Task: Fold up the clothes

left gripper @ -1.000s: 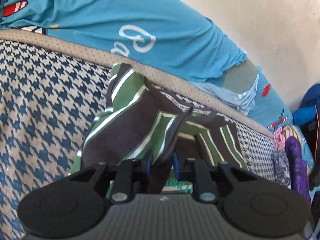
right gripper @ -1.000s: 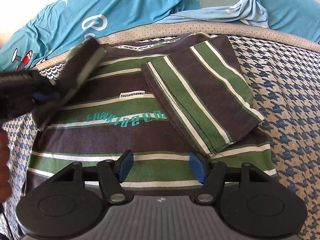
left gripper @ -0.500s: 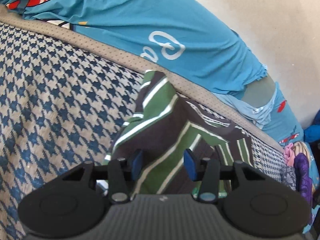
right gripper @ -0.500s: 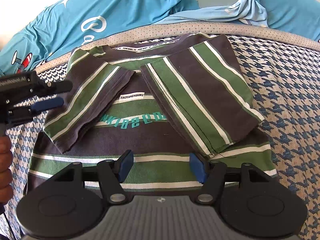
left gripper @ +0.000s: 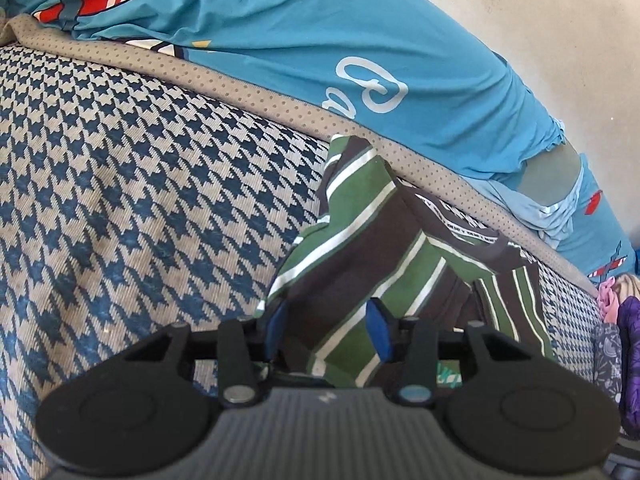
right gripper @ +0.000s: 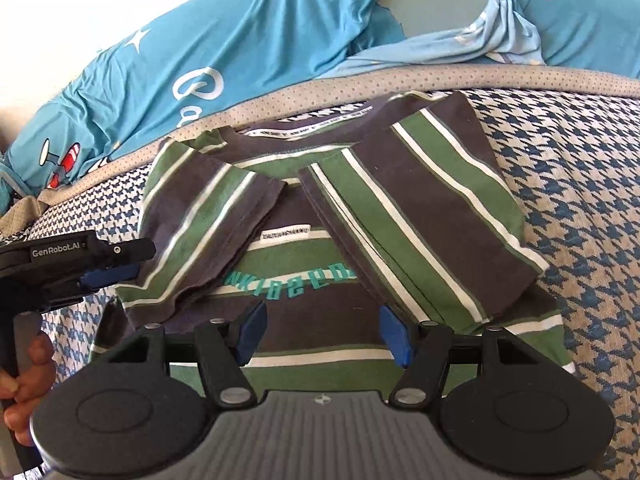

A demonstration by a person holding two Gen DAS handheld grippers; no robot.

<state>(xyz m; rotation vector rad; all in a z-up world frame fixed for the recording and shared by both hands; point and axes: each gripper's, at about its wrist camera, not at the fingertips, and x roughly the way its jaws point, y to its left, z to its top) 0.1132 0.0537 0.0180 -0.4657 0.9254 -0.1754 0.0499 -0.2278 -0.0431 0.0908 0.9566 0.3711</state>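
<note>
Your left gripper [left gripper: 328, 330] had just opened its jaws partway, nothing pinched, the sleeve edge of the striped t-shirt [right gripper: 320, 248] lying loose under the blue pads, while your right gripper [right gripper: 322, 334] hung fairly wide and empty over the shirt's lower half. The shirt lay flat on the houndstooth bed cover [right gripper: 580, 208] with both sleeves folded in over the chest, collar just beside the blue printed bedding [right gripper: 240, 40] along the wall.
</note>
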